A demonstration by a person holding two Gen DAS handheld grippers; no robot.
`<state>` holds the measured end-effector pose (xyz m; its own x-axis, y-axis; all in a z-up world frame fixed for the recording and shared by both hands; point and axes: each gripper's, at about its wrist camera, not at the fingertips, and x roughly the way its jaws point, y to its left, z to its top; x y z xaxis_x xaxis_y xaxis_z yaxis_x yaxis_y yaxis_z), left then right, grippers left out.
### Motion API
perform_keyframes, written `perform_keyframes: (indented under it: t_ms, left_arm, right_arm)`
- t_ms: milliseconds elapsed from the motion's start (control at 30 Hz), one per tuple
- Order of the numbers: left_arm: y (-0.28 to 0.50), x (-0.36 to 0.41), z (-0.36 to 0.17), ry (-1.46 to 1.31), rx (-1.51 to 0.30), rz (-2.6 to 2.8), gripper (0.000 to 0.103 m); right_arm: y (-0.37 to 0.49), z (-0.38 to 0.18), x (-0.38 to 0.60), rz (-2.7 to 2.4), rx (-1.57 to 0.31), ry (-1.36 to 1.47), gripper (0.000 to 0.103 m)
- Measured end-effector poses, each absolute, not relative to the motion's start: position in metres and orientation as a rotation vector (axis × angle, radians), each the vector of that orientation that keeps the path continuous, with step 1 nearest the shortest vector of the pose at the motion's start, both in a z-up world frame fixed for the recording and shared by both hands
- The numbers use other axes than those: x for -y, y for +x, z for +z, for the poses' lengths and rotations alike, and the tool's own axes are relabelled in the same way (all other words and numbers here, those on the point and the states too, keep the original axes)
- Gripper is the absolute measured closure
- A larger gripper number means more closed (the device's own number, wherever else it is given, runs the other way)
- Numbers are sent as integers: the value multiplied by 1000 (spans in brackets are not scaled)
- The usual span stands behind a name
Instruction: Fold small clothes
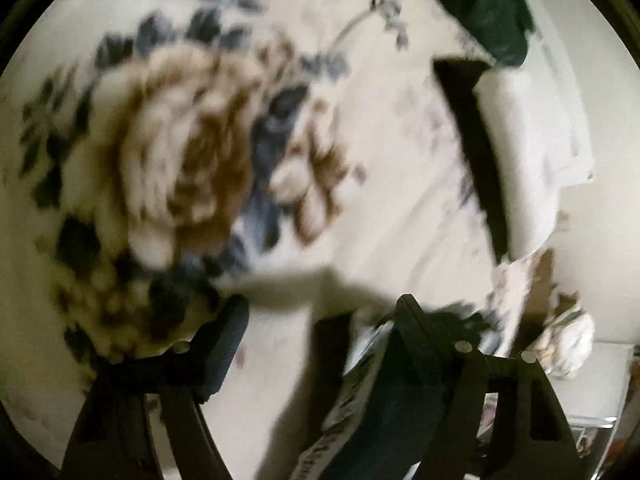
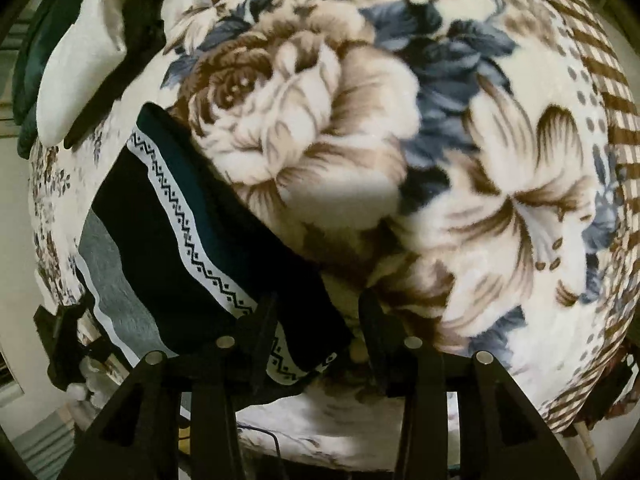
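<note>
Right claw (image 2: 316, 336) half open, corner of dark cloth (image 2: 192, 240) with zigzag stripe between fingers, grip unclear. Left claw (image 1: 320, 344) open wide, nothing held, beside blurry dark cloth edge. Cloth lies flat on flowery blanket (image 2: 460, 160).

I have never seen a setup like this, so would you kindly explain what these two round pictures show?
Each picture comes from a fisheye camera mounted on a hand-held two-finger gripper, looking along its black fingers. The left gripper and right gripper hang over a cream fleece blanket with brown and blue flowers. On it lies a dark navy knitted garment with a white zigzag band; its corner sits between the right gripper's parted fingers. Further back lies a pile of white, black and green clothes. The left view is blurred.
</note>
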<state>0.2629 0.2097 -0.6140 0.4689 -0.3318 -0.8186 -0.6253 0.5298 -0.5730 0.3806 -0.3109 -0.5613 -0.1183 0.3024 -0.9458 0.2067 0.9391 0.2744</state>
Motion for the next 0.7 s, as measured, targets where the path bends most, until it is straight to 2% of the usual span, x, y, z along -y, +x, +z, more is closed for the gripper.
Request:
perform_keyframes:
  t_ms: [67, 133, 200, 233, 400, 500, 700]
  left_arm:
    - [264, -213, -606, -1051, -1090, 201, 29]
    - [263, -208, -599, -1031, -1094, 149, 27]
    - [257, -198, -595, -1002, -1111, 98, 27]
    - [251, -190, -595, -983, -1128, 70, 27]
    - [212, -159, -612, -983, -1203, -27, 27]
    - [203, -148, -626, -1068, -1177, -76, 27]
    - [240, -122, -645, -1091, -1150, -188, 21]
  right_arm:
    - [392, -556, 324, 115, -1690, 403, 59]
    - [400, -553, 326, 168, -1676, 420, 47]
    - [410, -551, 322, 251, -1659, 435, 28]
    - [416, -553, 319, 305, -1657, 438, 26]
    - [452, -586, 289, 587, -1698, 407, 24]
    - [469, -619, 270, 729, -1767, 398, 23]
    - [473, -642, 235, 984, -1833, 479, 21]
